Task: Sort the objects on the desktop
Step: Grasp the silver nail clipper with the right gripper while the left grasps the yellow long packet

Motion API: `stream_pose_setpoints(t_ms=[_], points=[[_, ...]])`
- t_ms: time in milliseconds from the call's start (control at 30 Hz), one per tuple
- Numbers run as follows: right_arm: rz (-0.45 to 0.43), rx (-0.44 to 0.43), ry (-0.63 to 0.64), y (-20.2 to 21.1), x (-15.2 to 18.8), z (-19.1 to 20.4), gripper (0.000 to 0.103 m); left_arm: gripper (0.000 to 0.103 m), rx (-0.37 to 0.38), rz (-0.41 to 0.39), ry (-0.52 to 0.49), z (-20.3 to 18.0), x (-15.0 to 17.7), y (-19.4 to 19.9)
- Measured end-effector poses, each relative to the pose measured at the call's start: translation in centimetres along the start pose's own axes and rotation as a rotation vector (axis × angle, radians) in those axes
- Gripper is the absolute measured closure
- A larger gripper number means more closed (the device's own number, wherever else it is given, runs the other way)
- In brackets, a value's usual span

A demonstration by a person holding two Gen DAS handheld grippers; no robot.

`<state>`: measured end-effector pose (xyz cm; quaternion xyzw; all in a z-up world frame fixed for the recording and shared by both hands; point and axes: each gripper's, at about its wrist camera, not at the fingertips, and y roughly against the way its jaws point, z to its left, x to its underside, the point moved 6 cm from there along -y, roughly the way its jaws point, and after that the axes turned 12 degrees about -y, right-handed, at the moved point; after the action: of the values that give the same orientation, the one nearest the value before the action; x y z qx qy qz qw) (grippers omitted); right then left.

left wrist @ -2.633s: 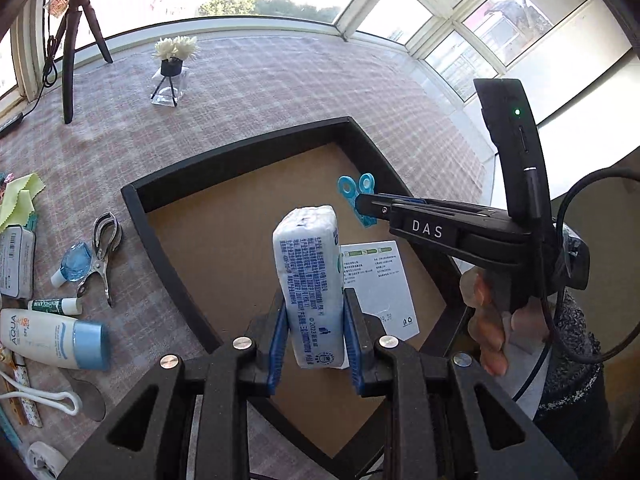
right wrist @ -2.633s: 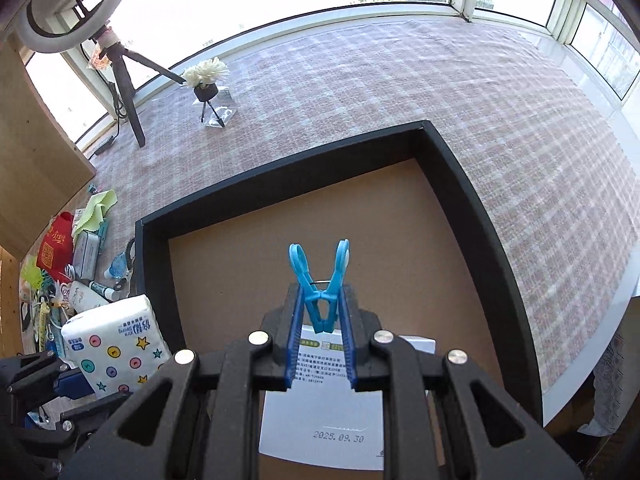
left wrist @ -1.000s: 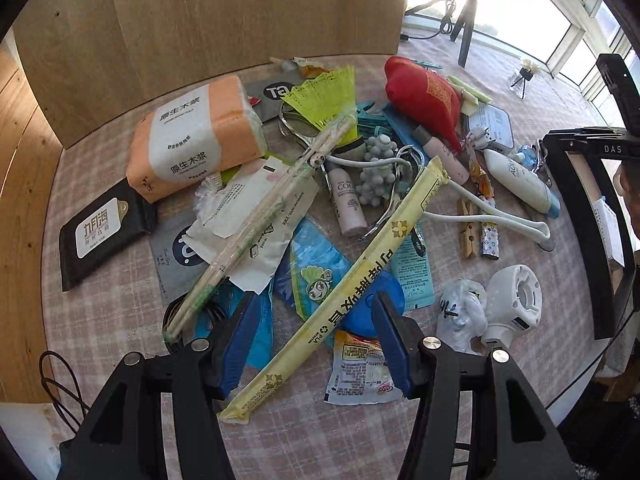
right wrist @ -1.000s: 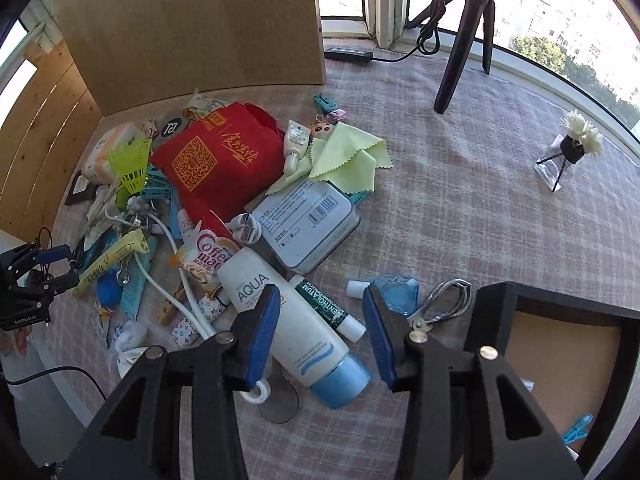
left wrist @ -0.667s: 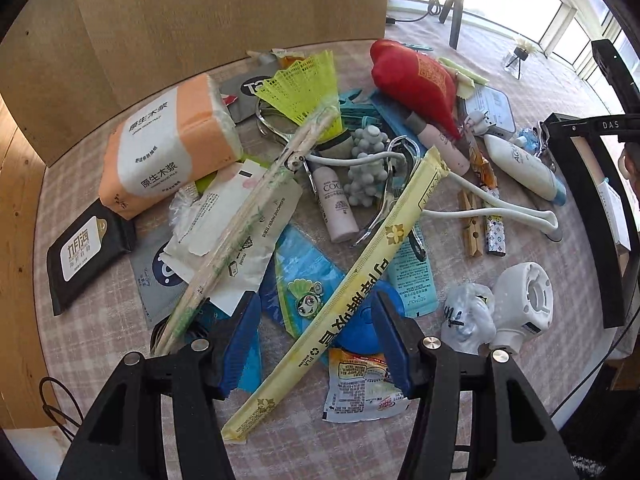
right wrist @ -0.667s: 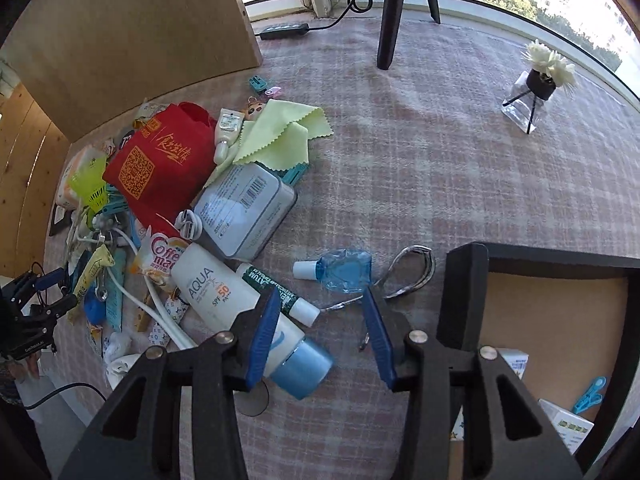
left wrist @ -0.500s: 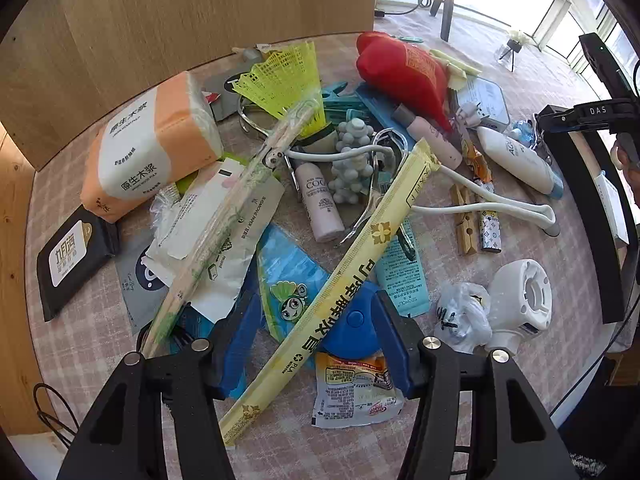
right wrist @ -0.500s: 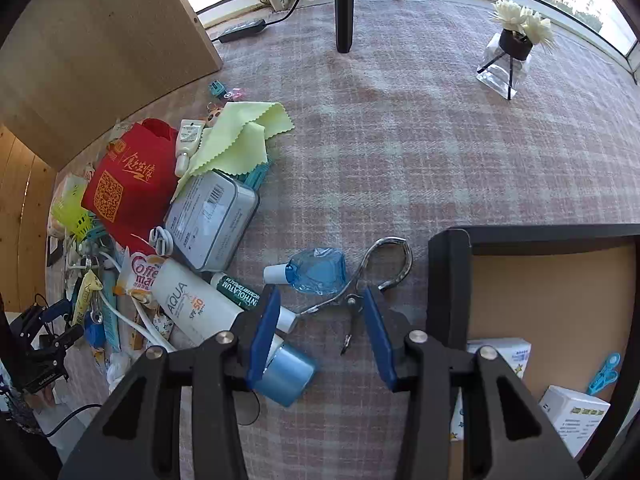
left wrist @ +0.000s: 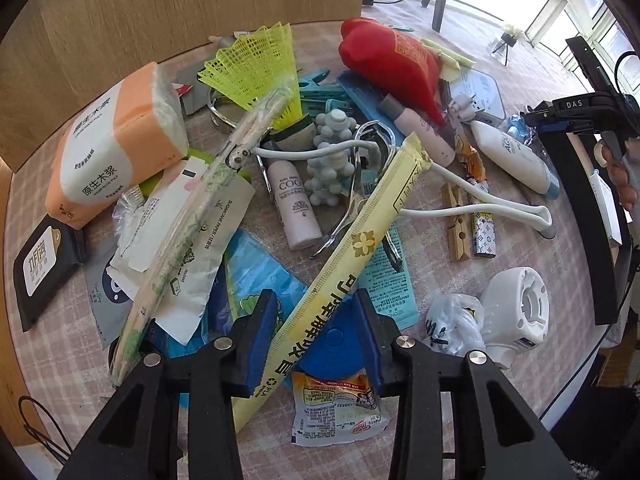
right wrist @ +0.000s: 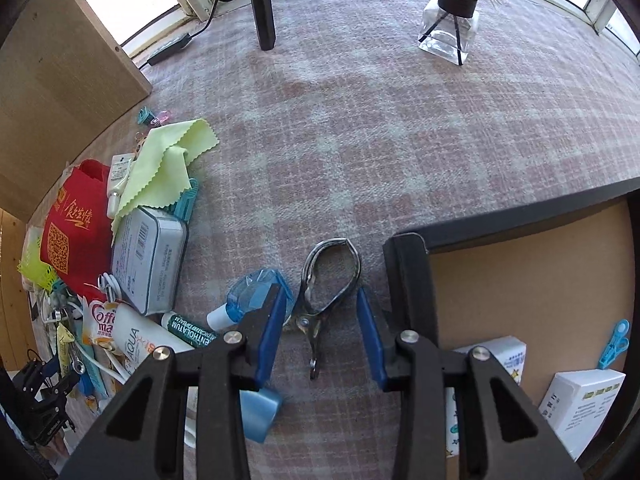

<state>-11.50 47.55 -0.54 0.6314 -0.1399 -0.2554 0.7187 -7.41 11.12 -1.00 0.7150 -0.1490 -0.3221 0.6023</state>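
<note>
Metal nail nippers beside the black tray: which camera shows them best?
Right wrist view: the silver metal nail nippers lie whole between the open right tongs. Left wrist view does not show them clearly; a similar metal pair lies in its clutter.

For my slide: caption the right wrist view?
Open right gripper straddles metal nail nippers on checked cloth beside the black tray.

surface: plaid tablecloth (right wrist: 400, 128) | on it: black tray (right wrist: 404, 256), metal clippers (right wrist: 320, 292), glass vase (right wrist: 450, 28)
</note>
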Motion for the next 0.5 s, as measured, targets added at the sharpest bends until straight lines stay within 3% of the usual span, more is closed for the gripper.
stream_pose_setpoints(t_ms=[200, 333, 500], points=[[-0.015, 0.003, -0.003, -0.7, -0.6, 0.9, 0.077, 0.078, 0.025, -0.003, 0.024, 0.7, -0.7, -0.1], [-0.024, 0.056, 0.108, -1.3, 0.4, 2.5, 0.079, 0.081, 0.034, -0.011, 0.026, 0.4, -0.5, 0.1], [-0.001, 0.005, 0.126, -1.1, 1.7, 2.5, 0.081, 0.086, 0.042, -0.027, 0.043, 0.0, -0.6, 0.7]])
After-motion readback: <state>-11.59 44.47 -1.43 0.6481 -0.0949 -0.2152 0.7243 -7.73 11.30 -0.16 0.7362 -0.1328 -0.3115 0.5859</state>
